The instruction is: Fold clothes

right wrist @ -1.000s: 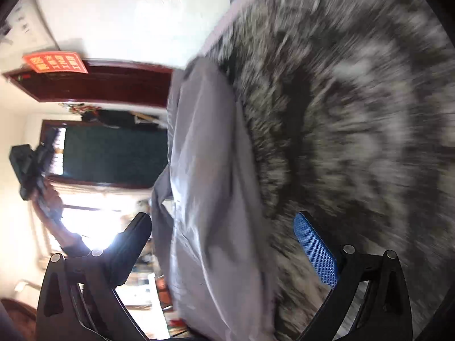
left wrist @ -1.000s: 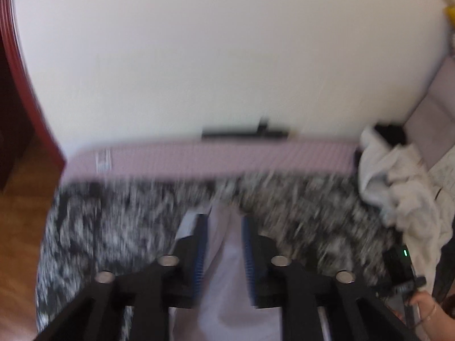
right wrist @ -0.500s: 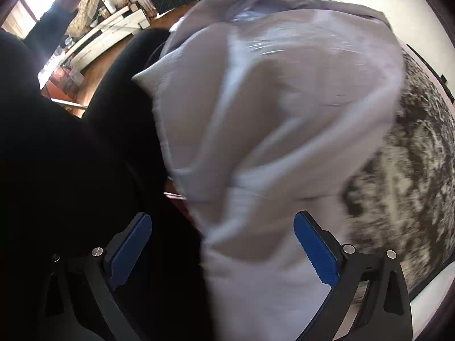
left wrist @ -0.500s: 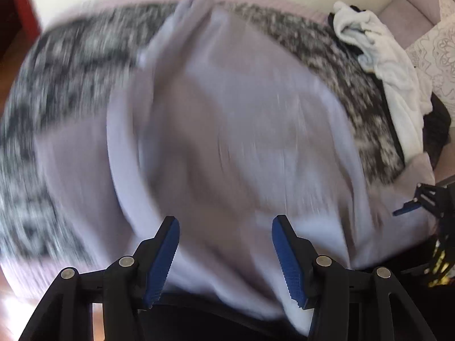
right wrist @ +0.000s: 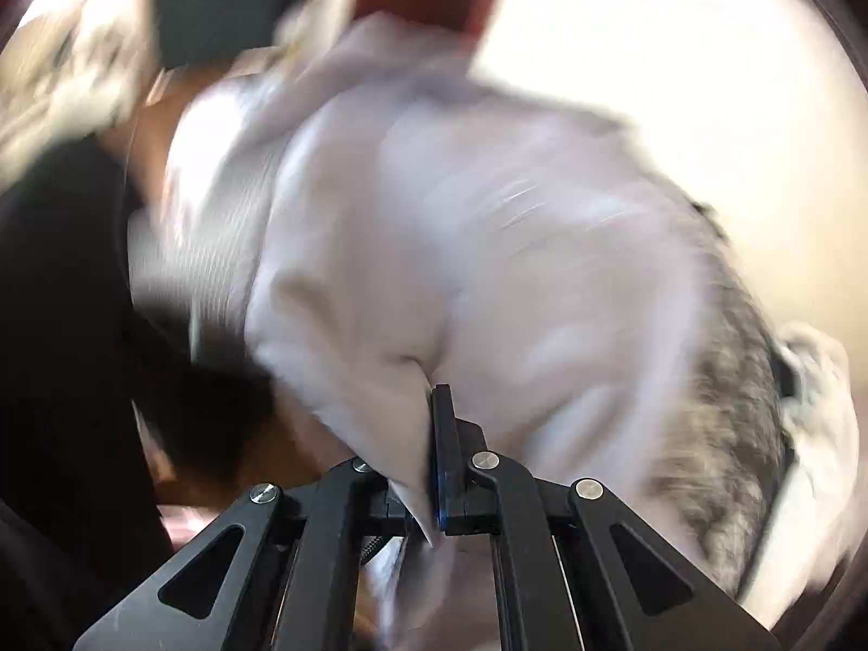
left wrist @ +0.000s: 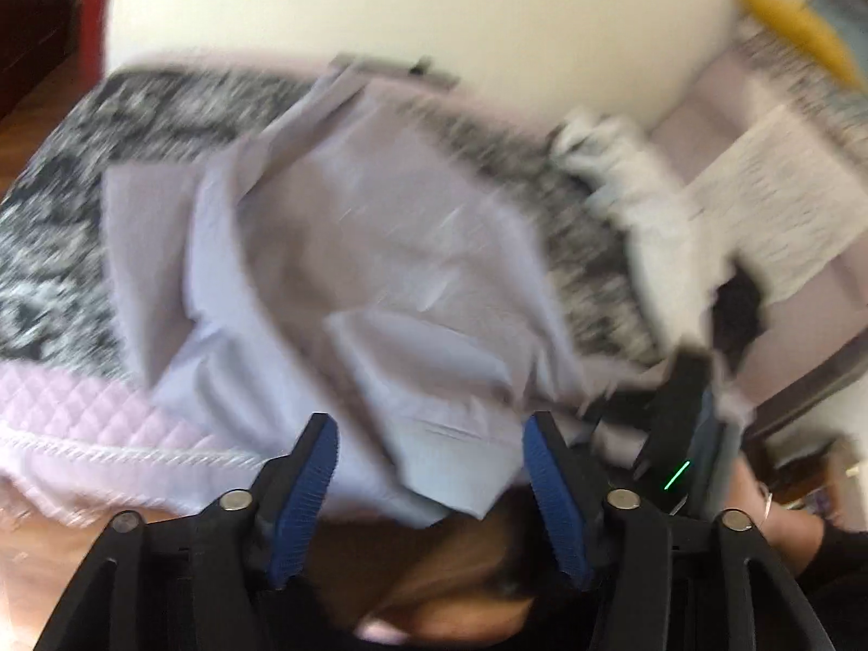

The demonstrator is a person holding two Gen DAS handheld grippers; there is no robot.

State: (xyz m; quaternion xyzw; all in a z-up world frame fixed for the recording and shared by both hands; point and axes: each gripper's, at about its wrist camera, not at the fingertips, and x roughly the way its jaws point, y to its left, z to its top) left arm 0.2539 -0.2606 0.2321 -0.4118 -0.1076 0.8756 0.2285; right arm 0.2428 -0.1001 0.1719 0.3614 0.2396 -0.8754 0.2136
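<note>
Centrally, a pale lilac garment (left wrist: 347,271) is seen spread in rumpled folds over a black-and-white patterned blanket (left wrist: 49,249), its near edge hanging past the quilted pink bed edge (left wrist: 81,423) at seven o'clock. A fold of it (right wrist: 488,282) is pinched between the closed fingers of the right gripper (right wrist: 434,450), while the left gripper (left wrist: 431,477) is held wide apart with only a hem corner lying between its blue pads (left wrist: 304,504), not clamped. White clothes (left wrist: 640,200) are blurred at two o'clock, beside the right gripper (left wrist: 678,423).

The right tongs (right wrist: 428,434) pinch a fold of the lilac garment (right wrist: 488,249).
</note>
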